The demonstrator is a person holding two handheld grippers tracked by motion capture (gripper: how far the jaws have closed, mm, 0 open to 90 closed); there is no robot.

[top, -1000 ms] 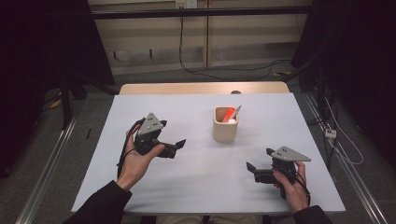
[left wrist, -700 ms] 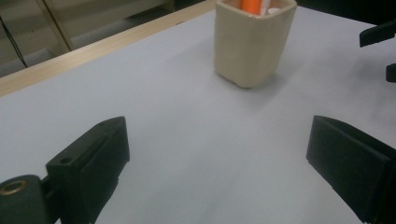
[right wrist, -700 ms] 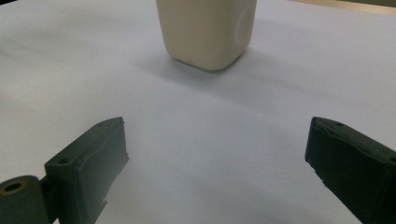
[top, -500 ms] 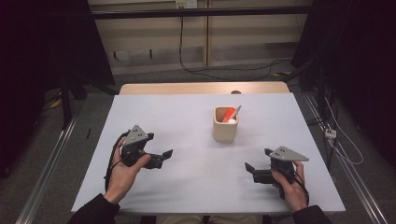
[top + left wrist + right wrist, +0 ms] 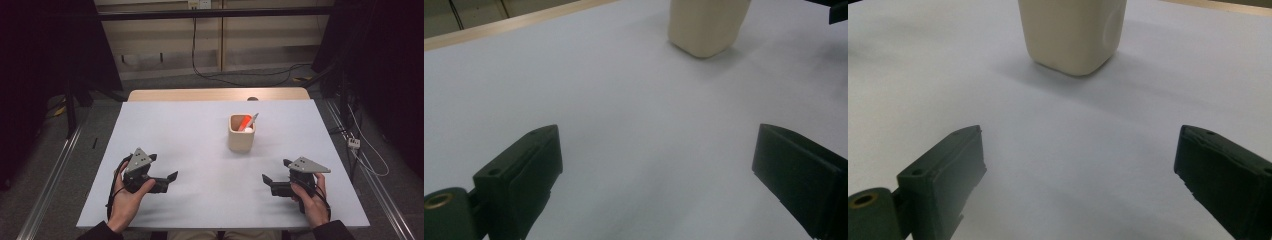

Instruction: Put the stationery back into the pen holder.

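A cream square cup (image 5: 242,133) stands upright a little right of the middle of the white table (image 5: 190,130); an orange-red pen and a grey one stick out of its top. My left gripper (image 5: 169,182) rests low at the front left of the table, open, with nothing between its jaws. At the front right my right gripper (image 5: 272,177) is open and empty too. The two grippers point towards each other. The cup's base shows far ahead in the left gripper view (image 5: 706,25) and closer in the right gripper view (image 5: 1073,32).
A wooden strip (image 5: 215,94) runs along the table's far edge. Cables (image 5: 210,75) lie on the floor beyond it. Metal rails (image 5: 55,170) flank the table on both sides. The tip of the other gripper (image 5: 838,7) shows at the top right of the left gripper view.
My left gripper has come down and back from mid-table to the front left, near the table's surface. The right gripper has stayed put.
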